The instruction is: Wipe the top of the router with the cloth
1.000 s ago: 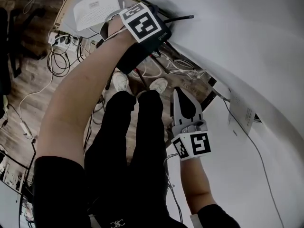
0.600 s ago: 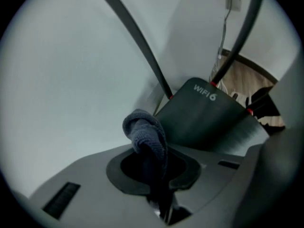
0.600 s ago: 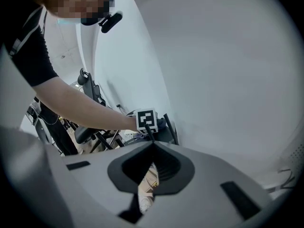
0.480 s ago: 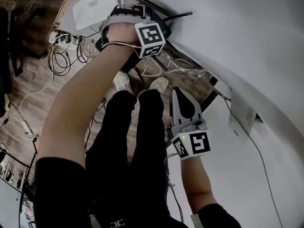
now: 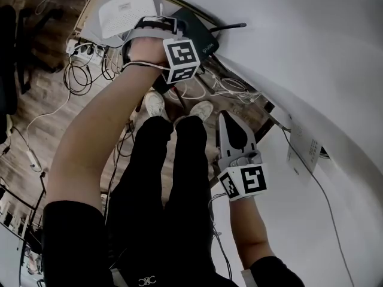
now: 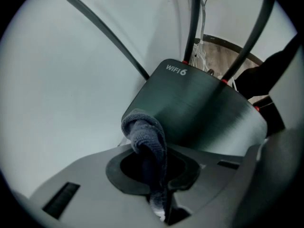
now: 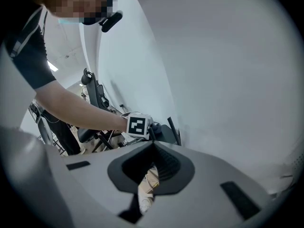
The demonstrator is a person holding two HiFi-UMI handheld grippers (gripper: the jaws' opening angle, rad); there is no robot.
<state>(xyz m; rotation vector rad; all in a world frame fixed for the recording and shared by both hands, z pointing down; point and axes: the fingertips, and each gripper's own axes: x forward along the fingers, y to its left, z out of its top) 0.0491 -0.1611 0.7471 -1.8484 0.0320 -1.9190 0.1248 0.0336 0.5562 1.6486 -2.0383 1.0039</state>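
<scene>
A black router (image 6: pixel 199 101) marked WIFI6 lies on the white surface with its antennas pointing away. In the head view this router (image 5: pixel 202 36) shows at the top, just right of my left gripper (image 5: pixel 157 28). That left gripper (image 6: pixel 159 175) is shut on a dark grey cloth (image 6: pixel 145 129). The bunched end of the cloth sticks out past the jaws and rests at the router's near left corner. Lower down, my right gripper (image 5: pixel 225 117) hangs over the floor, shut and empty. In its own view the right gripper (image 7: pixel 152 163) looks toward the router (image 7: pixel 166 132).
A white router-like box (image 5: pixel 122 9) lies left of the black one, with a power strip (image 5: pixel 81 52) and several loose cables below it. A white wall or desk surface (image 5: pixel 311 52) curves along the right. The person's legs (image 5: pixel 167 178) fill the middle.
My left gripper has rolled and drawn back, so its marker cube has dropped lower and the router's top shows beside it. The right gripper has stayed put.
</scene>
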